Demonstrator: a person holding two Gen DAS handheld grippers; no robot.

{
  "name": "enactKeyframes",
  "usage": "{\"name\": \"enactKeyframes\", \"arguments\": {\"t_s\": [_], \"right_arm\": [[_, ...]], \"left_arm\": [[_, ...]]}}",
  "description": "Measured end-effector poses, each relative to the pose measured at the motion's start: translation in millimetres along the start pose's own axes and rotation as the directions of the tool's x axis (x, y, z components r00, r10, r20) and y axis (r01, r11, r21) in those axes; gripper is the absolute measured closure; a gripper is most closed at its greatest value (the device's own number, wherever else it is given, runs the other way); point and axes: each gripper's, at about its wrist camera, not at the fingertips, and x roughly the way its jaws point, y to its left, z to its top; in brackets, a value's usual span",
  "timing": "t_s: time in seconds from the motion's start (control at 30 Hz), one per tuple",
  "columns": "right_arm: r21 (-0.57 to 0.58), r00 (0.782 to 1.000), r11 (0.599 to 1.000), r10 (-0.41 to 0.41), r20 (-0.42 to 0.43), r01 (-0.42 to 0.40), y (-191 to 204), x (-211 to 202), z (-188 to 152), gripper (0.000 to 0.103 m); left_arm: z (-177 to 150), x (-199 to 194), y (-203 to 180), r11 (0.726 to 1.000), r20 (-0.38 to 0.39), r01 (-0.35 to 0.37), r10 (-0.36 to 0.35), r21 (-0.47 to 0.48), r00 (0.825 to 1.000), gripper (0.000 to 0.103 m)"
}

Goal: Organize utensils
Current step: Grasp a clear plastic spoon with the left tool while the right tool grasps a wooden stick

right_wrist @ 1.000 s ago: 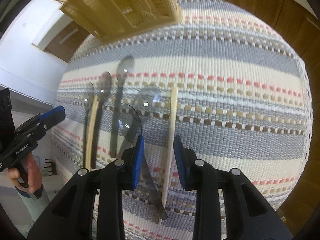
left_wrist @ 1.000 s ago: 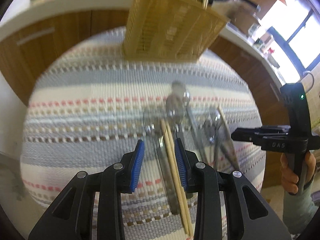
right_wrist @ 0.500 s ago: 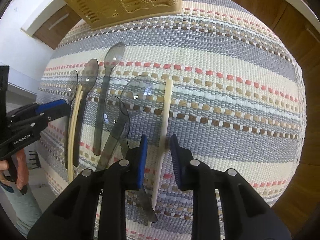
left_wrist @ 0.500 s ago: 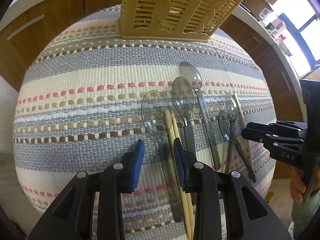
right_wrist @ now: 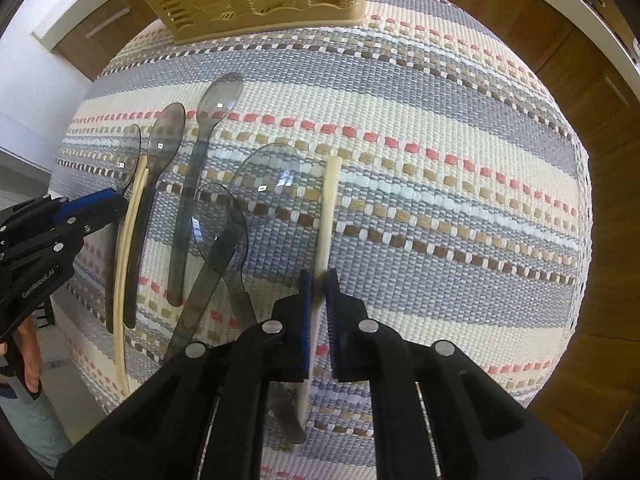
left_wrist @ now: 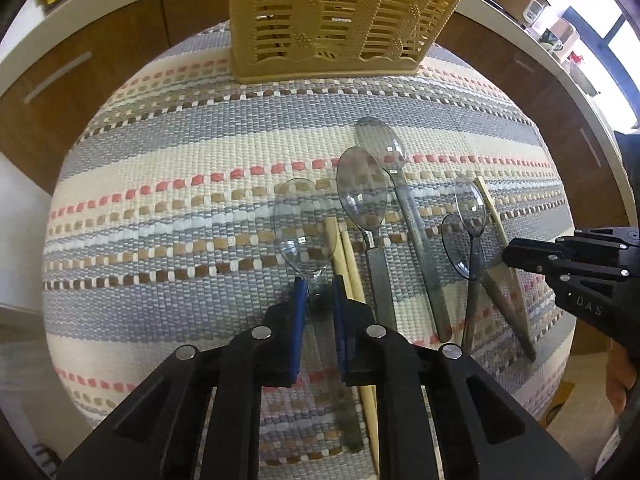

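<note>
Left claw [left_wrist: 319,300] pinches the neck of the clear plastic spoon [left_wrist: 303,236]; right claw [right_wrist: 317,294] pinches the pale wooden chopstick [right_wrist: 329,208]. Both lie lengthwise along the fingers, pointing toward the tan slatted plastic basket [left_wrist: 332,16] straight ahead on the striped woven worktop mat [left_wrist: 180,184].

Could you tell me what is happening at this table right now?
A person is sorting utensils with two handheld grippers. The left gripper is closed around the neck of a clear plastic spoon, and the right gripper is pinching a lone chopstick. Both pieces lie on the striped mat. The woven basket stands at the far edge.
</note>
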Motion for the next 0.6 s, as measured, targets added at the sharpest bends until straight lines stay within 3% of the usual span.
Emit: {"name": "enactKeyframes", "arguments": {"t_s": [0.17,0.4,0.6], "right_arm": [[-0.003,1.000,1.000,0.015,0.000,-0.015,-2.0,-3.8,0.1,0.098],[-0.076,1.000,0.997,-0.006,-0.020,0.005,-8.9,-3.9,1.1,0.098],[-0.086,0.999,0.996,0.037,0.017,-0.036,-15.8,-11.6,-1.7,0.098]], "left_arm": [[-5.3,-8.2,14.1,1.000,-0.006,0.027,-0.027,-0.012,1.000,0.092],[-9.8,-15.1,1.8,0.996,-0.010,-0.060,0.061,0.070,0.998,0.091],[-16.8,-20.8,-2.3,0.993,0.050,-0.080,0.076,0.084,0.996,0.093]]}}
